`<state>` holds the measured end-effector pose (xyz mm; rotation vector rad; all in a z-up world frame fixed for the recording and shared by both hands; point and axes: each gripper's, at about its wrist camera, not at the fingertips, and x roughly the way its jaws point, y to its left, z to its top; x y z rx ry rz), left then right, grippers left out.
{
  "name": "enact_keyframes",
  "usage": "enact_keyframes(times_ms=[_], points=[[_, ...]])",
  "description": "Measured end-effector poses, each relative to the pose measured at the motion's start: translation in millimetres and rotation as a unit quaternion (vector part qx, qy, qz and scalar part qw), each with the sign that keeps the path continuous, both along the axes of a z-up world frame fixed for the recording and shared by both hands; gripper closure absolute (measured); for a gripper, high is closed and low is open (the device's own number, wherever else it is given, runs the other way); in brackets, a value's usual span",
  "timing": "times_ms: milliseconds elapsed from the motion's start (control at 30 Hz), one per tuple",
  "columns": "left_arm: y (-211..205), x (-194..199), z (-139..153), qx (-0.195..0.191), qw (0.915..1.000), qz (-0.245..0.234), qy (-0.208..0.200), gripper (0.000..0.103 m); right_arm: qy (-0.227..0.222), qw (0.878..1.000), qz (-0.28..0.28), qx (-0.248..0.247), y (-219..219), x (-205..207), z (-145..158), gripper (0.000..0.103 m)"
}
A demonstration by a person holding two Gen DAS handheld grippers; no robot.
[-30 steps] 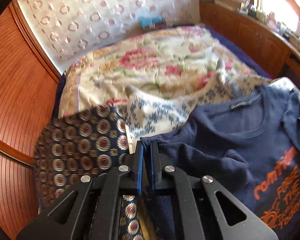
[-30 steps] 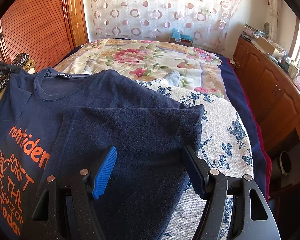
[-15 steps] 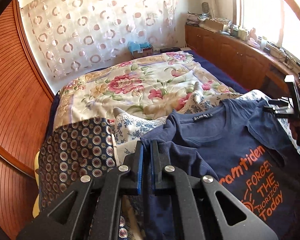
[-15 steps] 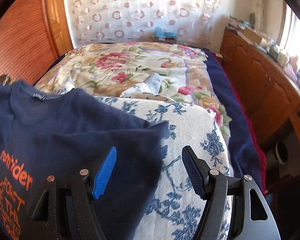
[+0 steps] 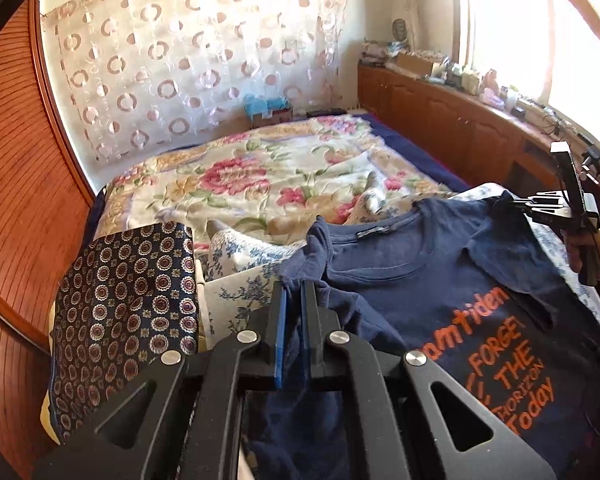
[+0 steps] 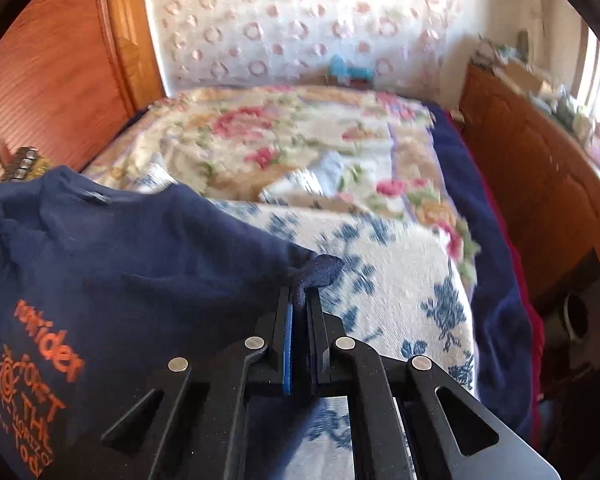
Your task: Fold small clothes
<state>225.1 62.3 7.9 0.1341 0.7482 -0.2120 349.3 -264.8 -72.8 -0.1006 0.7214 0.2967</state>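
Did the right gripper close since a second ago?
Yes. The right gripper closed on the navy T-shirt, its sleeve edge now lifted above the blue-flowered towel.

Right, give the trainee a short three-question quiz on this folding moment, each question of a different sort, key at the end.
1. True or false: the left tool is shut on navy T-shirt fabric.
2. Multiple choice: what colour is the print on the shirt's front? A white, B orange, C green.
3. Short answer: what lies directly under the shirt by the right tool?

Key:
1. True. Both tools are clamped on shirt edges.
2. B. Orange lettering with a sun design.
3. A white cloth with blue flowers, spread over the floral bedspread.
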Motion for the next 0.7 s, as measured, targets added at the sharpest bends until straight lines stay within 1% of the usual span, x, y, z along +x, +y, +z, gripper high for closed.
enact_keyframes(times_ms=[67, 167, 233, 300, 500, 600, 700], points=[[-0.5, -12.3, 4.9, -0.008, 0.9999, -0.004, -0.009, 0.096, -0.024, 1.000, 0.008, 0.013, 2.2, -17.9, 12.4, 0.098], [0.0, -37.3, 13.6, -0.015, 0.9995, -0.008, -0.028, 0.096, -0.066, 0.997, 0.030, 0.022, 8.0, -56.5, 33.2, 0.098], [3.0, -58.9, 17.9, -0.022, 0.9988, -0.008, -0.042, 0.096, -0.088, 0.994, 0.055, 0.035, 8.8, -84.1, 40.8, 0.098], [6.3, -79.0, 19.0, -0.030, 0.9982, -0.007, -0.051, 0.096, -0.101, 0.992, 0.069, 0.037, 9.0, -112.8, 45.0, 0.098], [22.2, -148.1, 16.7, -0.042, 0.9963, 0.012, -0.074, 0.096, -0.106, 0.990, 0.086, 0.046, -15.4, -192.0, 39.7, 0.098], [37.8, -184.3, 10.6, -0.073, 0.9940, 0.028, -0.076, 0.096, -0.095, 0.990, 0.089, 0.053, -31.1, -229.0, 29.3, 0.098], [44.0, -209.0, 2.5, -0.078, 0.9931, 0.039, -0.078, 0.096, -0.080, 0.991, 0.090, 0.056, -44.3, -262.0, 22.1, 0.098]])
